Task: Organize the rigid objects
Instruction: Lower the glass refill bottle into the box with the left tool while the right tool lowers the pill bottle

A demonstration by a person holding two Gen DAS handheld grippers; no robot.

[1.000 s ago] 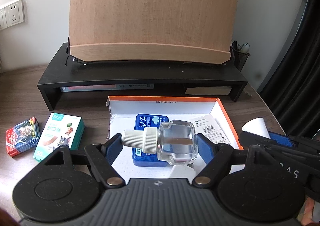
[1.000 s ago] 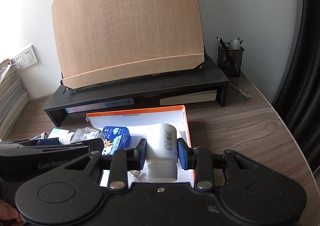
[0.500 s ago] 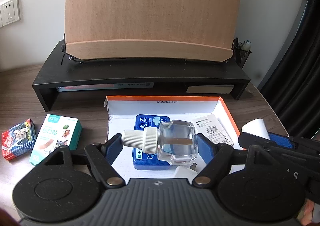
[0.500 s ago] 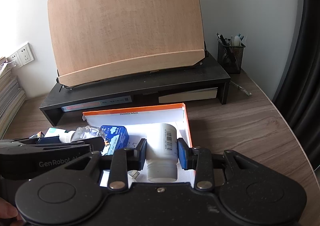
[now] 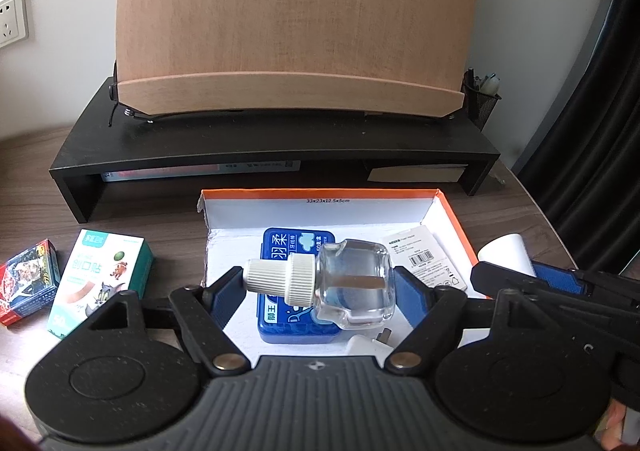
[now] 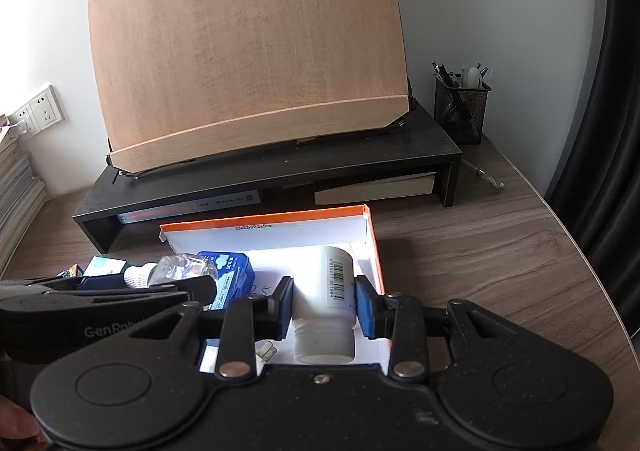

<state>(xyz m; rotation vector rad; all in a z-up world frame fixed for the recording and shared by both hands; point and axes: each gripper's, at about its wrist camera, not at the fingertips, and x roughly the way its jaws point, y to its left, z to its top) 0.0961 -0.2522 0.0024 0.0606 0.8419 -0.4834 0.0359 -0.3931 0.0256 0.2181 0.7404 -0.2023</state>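
My left gripper is shut on a clear glass bottle with a white ribbed cap, held sideways above the orange-rimmed white box. Under it in the box lie a blue tin and a white labelled card. My right gripper is shut on a white pill bottle with a barcode, held over the right side of the same box. The left gripper and its bottle show at the left of the right wrist view.
A green-and-white plaster box and a small colourful card box lie on the wooden desk left of the box. A black monitor riser with a wooden book stand stands behind. A mesh pen holder is at the back right.
Both grippers have moved forward and a little up with their bottles, so the riser and book stand look closer. Both grips are unchanged.
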